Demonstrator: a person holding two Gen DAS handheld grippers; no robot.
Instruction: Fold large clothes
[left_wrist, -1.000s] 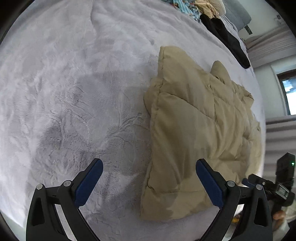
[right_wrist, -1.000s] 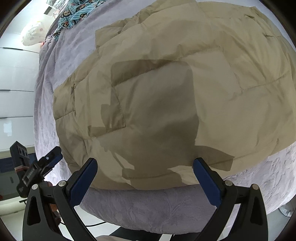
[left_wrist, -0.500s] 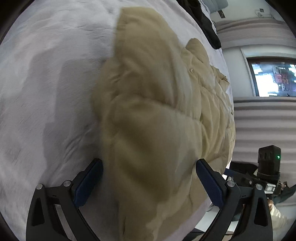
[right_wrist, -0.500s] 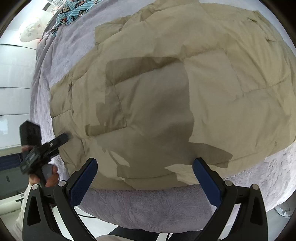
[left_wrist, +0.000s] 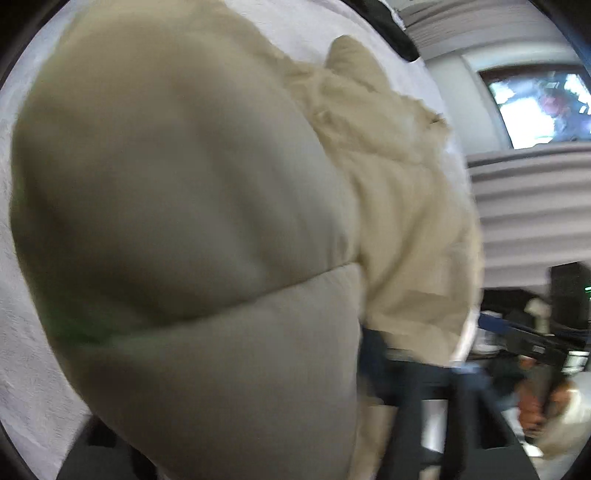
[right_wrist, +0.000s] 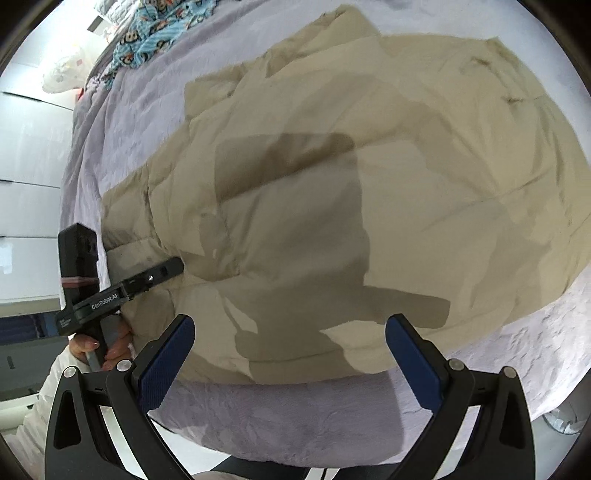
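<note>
- We've got the beige puffer jacket (right_wrist: 332, 206) spread flat on the bed (right_wrist: 295, 417), long axis running away from us towards the far side.
- Our left gripper (right_wrist: 173, 267) sits at the jacket's near left edge; its fingers have just been closing with padded fabric bunched between them (the close-up is pure blur, so a firm pinch is our guess).
- Our right gripper (right_wrist: 290, 350) hovers steeply over the near hem, fingers wide, holding nothing.
- Left hand is nearer, so the fold probably starts there.
</note>
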